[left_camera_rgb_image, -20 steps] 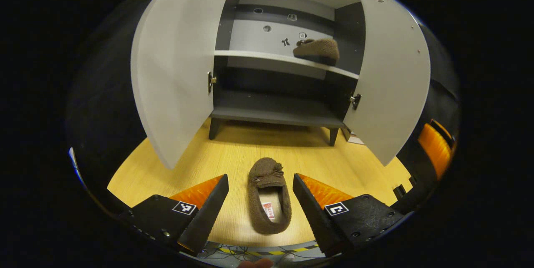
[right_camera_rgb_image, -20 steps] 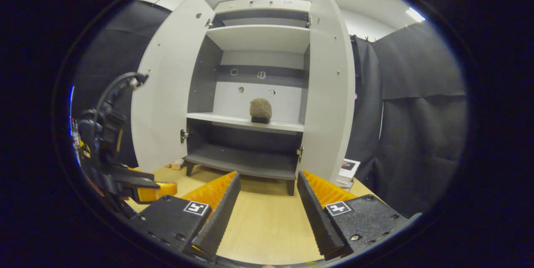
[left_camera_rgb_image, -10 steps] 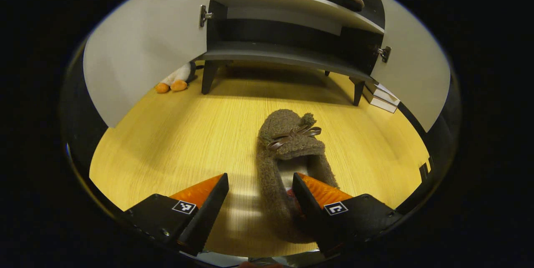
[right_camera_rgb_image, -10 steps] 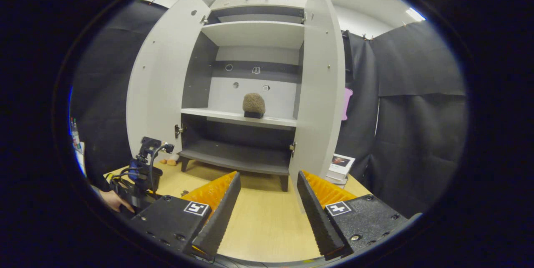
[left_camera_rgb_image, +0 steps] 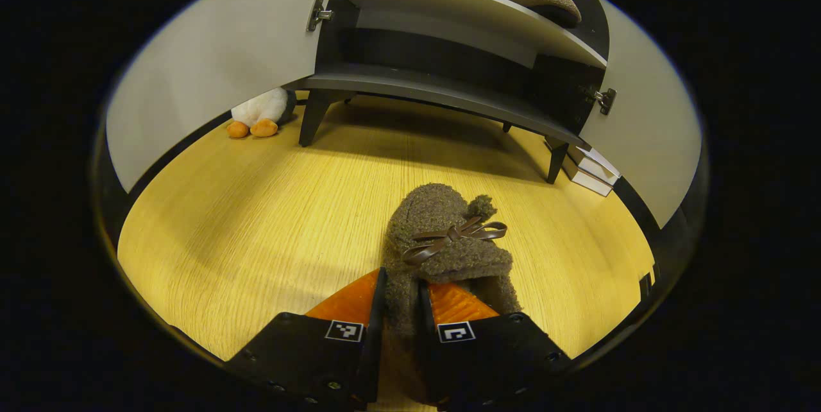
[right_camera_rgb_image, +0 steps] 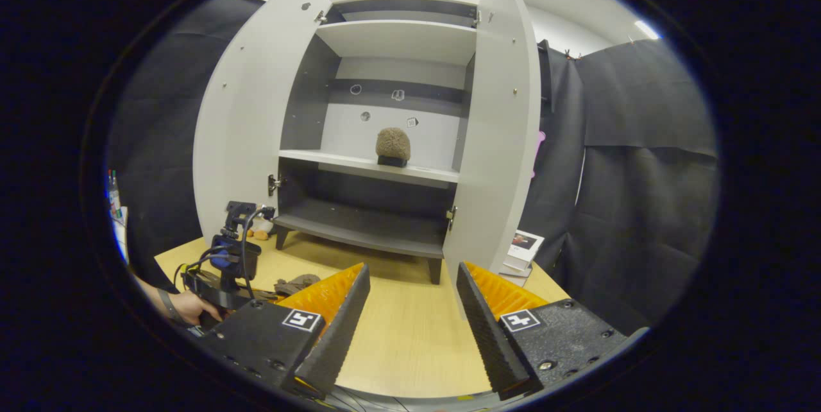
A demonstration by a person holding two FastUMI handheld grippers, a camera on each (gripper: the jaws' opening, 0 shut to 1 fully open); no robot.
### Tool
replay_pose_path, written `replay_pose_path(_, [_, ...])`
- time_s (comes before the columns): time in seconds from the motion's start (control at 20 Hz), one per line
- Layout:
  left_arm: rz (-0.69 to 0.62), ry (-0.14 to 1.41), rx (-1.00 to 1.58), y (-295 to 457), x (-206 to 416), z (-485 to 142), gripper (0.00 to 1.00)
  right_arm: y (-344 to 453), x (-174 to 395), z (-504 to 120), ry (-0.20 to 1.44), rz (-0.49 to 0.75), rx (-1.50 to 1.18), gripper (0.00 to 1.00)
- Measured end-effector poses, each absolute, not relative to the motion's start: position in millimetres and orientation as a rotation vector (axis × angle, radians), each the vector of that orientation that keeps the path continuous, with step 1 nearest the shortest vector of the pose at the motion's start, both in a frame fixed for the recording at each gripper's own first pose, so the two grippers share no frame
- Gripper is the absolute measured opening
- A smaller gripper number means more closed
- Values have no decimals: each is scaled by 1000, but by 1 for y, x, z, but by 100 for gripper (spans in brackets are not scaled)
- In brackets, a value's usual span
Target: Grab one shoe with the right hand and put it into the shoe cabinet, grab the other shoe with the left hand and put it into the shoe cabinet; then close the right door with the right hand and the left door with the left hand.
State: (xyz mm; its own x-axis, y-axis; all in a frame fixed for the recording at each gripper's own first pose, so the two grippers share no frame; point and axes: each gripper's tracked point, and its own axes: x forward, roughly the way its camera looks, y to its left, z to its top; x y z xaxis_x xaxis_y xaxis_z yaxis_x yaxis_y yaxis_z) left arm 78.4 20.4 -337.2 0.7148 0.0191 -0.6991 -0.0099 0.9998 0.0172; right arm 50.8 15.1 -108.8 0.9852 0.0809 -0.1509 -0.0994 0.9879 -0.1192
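Wooden floor (left_camera_rgb_image: 256, 226) (black-draped booth)

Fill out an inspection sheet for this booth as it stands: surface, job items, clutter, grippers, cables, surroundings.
Surface: pale wooden floor, bare in front of the cabinet.
Job's things: shoe cabinet with both doors open; one brown shoe on its middle shelf; the second shoe on the floor, toe toward the cabinet.
Clutter: plush toy beside the cabinet's leg; stacked books by the other leg.
Grippers: left gripper closed on the second shoe's side wall; right gripper open, empty.
Cables: black leads on the left gripper's body, seen in the right gripper view.
Surroundings: black cloth wall.
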Motion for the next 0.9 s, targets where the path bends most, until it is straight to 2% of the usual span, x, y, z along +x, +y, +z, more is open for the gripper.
replay_pose_path(0.1, [15,760,-11,19,78,-336,6,17,52,-108,147,98,-124,87])
replay_pose_path(0.2, [-11,751,-77,12,75,-329,1,18,54,-106,146,100,-119,87])
replay_pose_path(0.5, [-32,476,-79,-24,66,-191,0,9,63,-96,122,74,-103,87])
replay_pose_path(0.75, [-36,172,-82,-52,153,-33,0,15,63,-87,99,103,-86,87])
replay_pose_path(0.9, [54,153,-60,-51,229,17,0,23,58,-88,107,130,-88,87])
